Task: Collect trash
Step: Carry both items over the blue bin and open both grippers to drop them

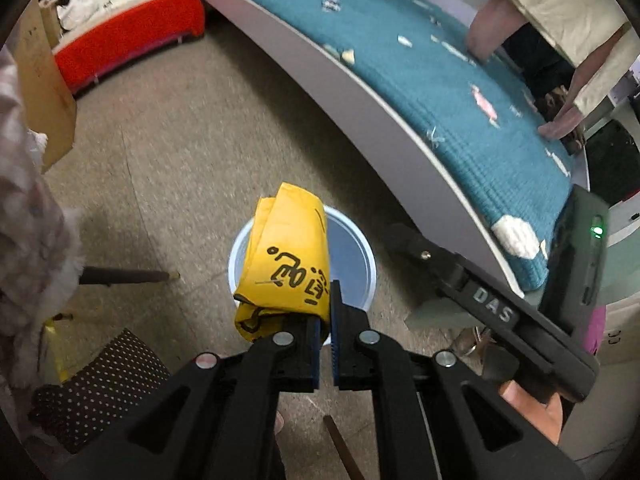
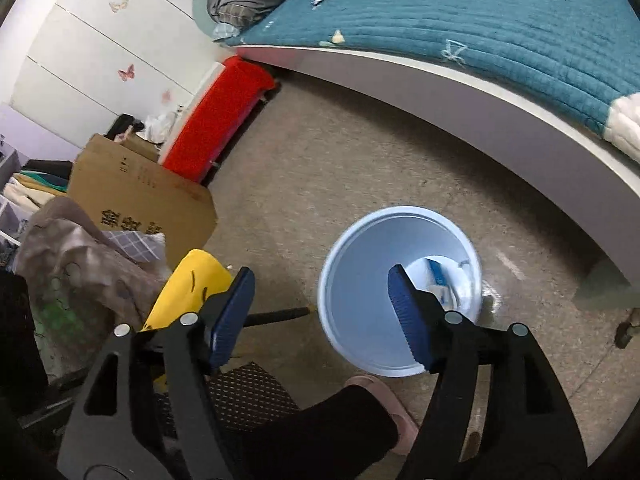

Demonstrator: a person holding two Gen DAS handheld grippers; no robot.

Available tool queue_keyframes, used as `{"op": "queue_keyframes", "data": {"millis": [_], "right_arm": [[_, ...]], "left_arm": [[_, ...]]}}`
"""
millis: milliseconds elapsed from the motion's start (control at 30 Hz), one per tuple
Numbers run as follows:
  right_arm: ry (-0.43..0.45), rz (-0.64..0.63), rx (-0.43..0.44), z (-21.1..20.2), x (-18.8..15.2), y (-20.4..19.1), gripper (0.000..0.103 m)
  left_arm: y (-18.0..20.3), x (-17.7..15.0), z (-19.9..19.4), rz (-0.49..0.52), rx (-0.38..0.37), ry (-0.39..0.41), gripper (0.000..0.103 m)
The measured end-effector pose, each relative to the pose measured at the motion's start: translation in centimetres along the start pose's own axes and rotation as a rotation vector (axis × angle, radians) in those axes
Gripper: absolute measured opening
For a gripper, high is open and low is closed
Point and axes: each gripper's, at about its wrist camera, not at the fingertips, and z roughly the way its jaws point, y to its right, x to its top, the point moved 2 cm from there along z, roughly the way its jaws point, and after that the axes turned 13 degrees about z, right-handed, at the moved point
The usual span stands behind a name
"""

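Note:
My left gripper [image 1: 331, 304] is shut on a folded yellow wrapper [image 1: 288, 264] with black writing and holds it right above the light blue trash bin [image 1: 356, 248] on the floor. My right gripper [image 2: 320, 304] is open and empty, hovering over the near left side of the same bin [image 2: 360, 280]. White and blue trash [image 2: 438, 278] lies at the bin's bottom. The yellow wrapper [image 2: 192, 292] also shows at the left of the right wrist view. The right gripper's body [image 1: 480, 304] shows at the right of the left wrist view.
A bed with a teal quilt [image 2: 480, 20] and grey frame [image 2: 480, 112] runs along the right. A red-covered bench [image 2: 216, 116] and a cardboard box [image 2: 136, 192] stand at the far left. A dotted black stool [image 2: 248, 396] and the person's slippered foot [image 2: 384, 400] are near.

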Motion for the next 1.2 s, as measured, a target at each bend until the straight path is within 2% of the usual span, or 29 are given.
{"op": "queue_keyframes", "data": {"millis": [267,433,567,633,667,700,733,833,900,1100,1200], "right_arm": [[0.073,-0.042,-0.155,-0.7,-0.7,1.4,0.072],[0.127,-0.041,-0.179,-1.9,-0.5,1.8,0.072],[0.171,0.010,-0.127,-3.7,0.0,2.0,0.072],[0.190,0.019,-0.114,-4.3,0.4,1.7,0.073],[0.202,0.022,-0.107,-4.8,0.5,1.7,0.073],[0.207,0.027,-0.104,-5.1,0.6,1.7,0.075],[0.209,0.028,-0.107,-5.4,0.6,1.7,0.075],[0.209,0.030,-0.105,-6.0,0.5,1.6,0.075],[0.197,0.029,-0.104,-6.2,0.2,1.4,0.075],[0.178,-0.005,-0.074,-7.6,-0.8,-0.2,0.075],[0.174,-0.036,-0.037,-9.1,-1.6,-2.0,0.075]], "left_arm": [[0.1,-0.3,5.0,-0.019,-0.073,-0.134,0.004],[0.8,0.6,6.2,-0.008,-0.097,-0.158,0.004],[1.4,1.7,5.5,0.012,-0.108,-0.115,0.008],[1.6,2.3,5.0,0.013,-0.108,-0.099,0.037],[1.4,2.5,4.7,0.007,-0.100,-0.084,0.058],[1.3,2.6,4.3,-0.001,-0.083,-0.061,0.065],[1.0,2.6,3.7,-0.015,-0.078,-0.034,0.066],[0.5,2.5,3.0,-0.051,-0.087,-0.032,0.067],[0.4,2.3,2.3,-0.059,-0.063,-0.023,0.067],[0.3,1.1,-2.4,-0.071,0.045,0.062,0.067],[0.9,0.5,-6.4,-0.036,0.153,0.133,0.067]]}}
